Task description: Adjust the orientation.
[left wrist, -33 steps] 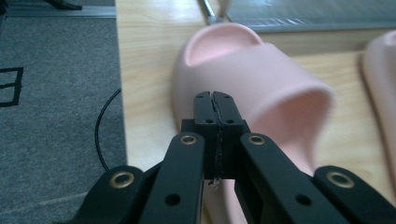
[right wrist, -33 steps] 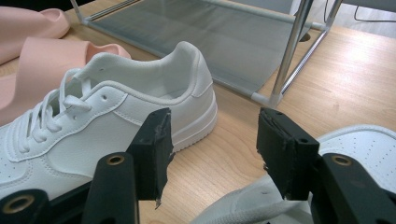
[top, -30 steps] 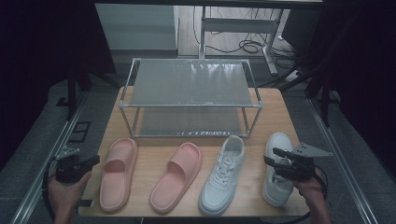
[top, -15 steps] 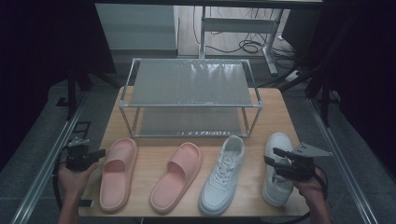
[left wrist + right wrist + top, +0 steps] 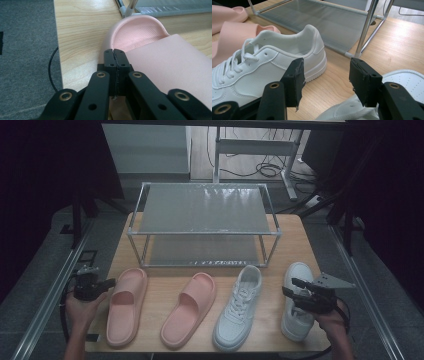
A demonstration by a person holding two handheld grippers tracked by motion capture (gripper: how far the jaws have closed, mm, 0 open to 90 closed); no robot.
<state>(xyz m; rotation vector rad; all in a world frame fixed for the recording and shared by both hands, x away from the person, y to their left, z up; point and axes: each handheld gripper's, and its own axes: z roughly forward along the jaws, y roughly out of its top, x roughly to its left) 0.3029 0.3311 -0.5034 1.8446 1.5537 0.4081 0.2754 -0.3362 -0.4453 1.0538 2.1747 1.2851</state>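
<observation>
**Closed jaws at pink slide**

Near desk's (image 5: 150, 225) left edge: left gripper (image 5: 102, 284) fully closed, empty, beside matte pink foam slide (image 5: 125, 305), dimpled footbed. Toward right edge: right gripper (image 5: 295, 288) gaping, empty, over smooth white sneaker (image 5: 296, 320).

The left claw (image 5: 106, 283) has its jaws pressed together at the desk's left edge, held level. The right claw (image 5: 292, 287) gapes near the right edge, tilted slightly down.
</observation>
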